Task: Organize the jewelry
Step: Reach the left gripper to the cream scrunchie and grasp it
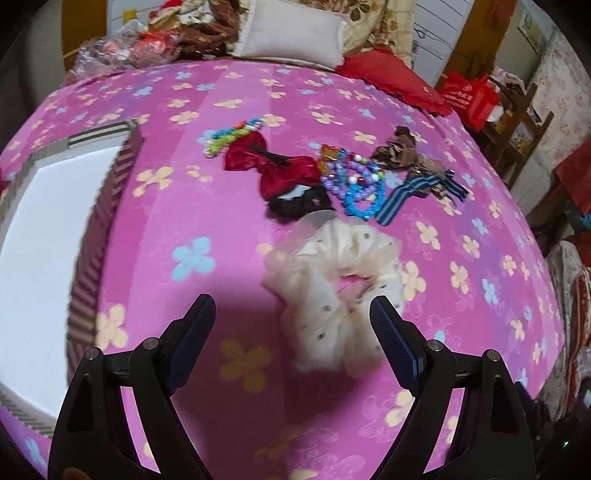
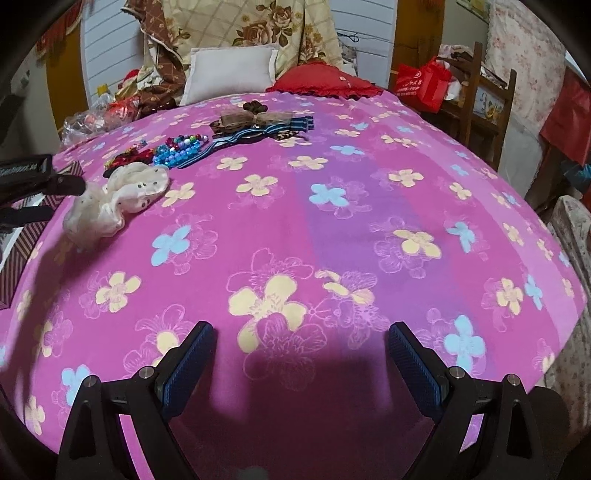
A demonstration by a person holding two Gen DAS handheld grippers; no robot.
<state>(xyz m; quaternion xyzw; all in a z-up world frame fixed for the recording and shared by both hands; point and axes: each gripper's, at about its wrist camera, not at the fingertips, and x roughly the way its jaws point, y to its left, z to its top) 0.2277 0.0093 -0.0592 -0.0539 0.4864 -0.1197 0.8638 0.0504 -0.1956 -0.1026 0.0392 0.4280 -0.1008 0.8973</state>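
Observation:
A cream dotted scrunchie [image 1: 332, 280] lies on the pink flowered bed, just ahead of my open, empty left gripper [image 1: 293, 308]; its right finger [image 1: 388, 325] is beside the scrunchie's edge. Behind it lies a pile: a red bow [image 1: 273, 166], a black scrunchie [image 1: 299, 205], blue and purple bead bracelets [image 1: 356, 188], a striped blue ribbon [image 1: 402, 195], a brown bow [image 1: 402, 151] and a green bead string [image 1: 229, 138]. A striped box with a white inside [image 1: 44, 229] sits at left. My right gripper [image 2: 301, 334] is open and empty over bare bedspread; the scrunchie [image 2: 118, 199] and pile [image 2: 177, 151] lie far left.
A white pillow [image 1: 291, 33], a red cushion [image 1: 391, 74] and heaped blankets lie at the bed's head. Plastic bags [image 1: 110, 51] sit at the back left. A red bag [image 2: 424, 83] and wooden chair [image 2: 491, 99] stand beside the bed at right.

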